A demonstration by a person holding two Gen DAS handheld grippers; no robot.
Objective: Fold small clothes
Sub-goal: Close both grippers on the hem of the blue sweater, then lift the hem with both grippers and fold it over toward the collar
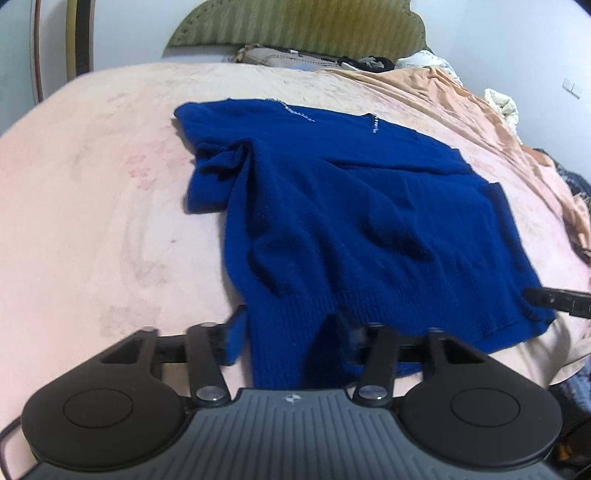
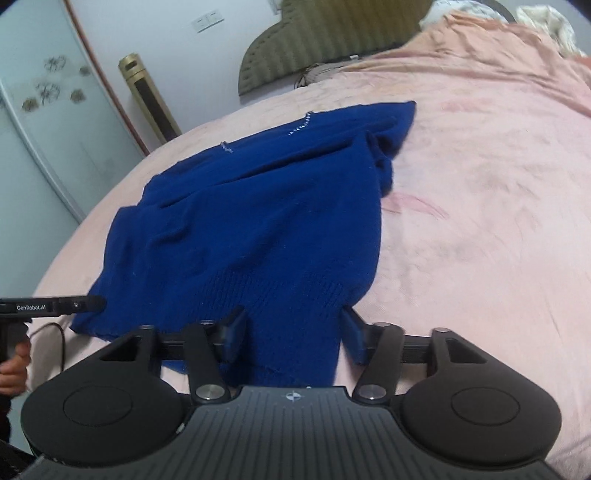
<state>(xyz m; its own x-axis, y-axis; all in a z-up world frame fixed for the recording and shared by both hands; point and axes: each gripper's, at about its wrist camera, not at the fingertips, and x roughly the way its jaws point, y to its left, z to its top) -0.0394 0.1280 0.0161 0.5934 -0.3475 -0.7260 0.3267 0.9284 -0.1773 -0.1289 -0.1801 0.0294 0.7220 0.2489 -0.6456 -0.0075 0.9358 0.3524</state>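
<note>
A dark blue knit sweater (image 1: 351,206) lies spread on a pink bed, with its sleeves folded in and a beaded neckline at the far end. My left gripper (image 1: 291,332) is open, its fingers astride the near left part of the hem. The right gripper's finger (image 1: 554,300) shows at the hem's right corner. In the right wrist view the sweater (image 2: 258,229) runs away from me. My right gripper (image 2: 293,325) is open, with the hem's right corner between its fingers. The left gripper's finger (image 2: 55,305) touches the hem's left corner.
The pink blanket (image 1: 92,206) covers the bed. A green headboard (image 1: 303,22) and piled clothes (image 1: 295,59) sit at the far end. A bunched peach sheet (image 1: 461,96) lies at the right. A gold floor-standing unit (image 2: 147,99) and white wardrobe (image 2: 37,129) stand left of the bed.
</note>
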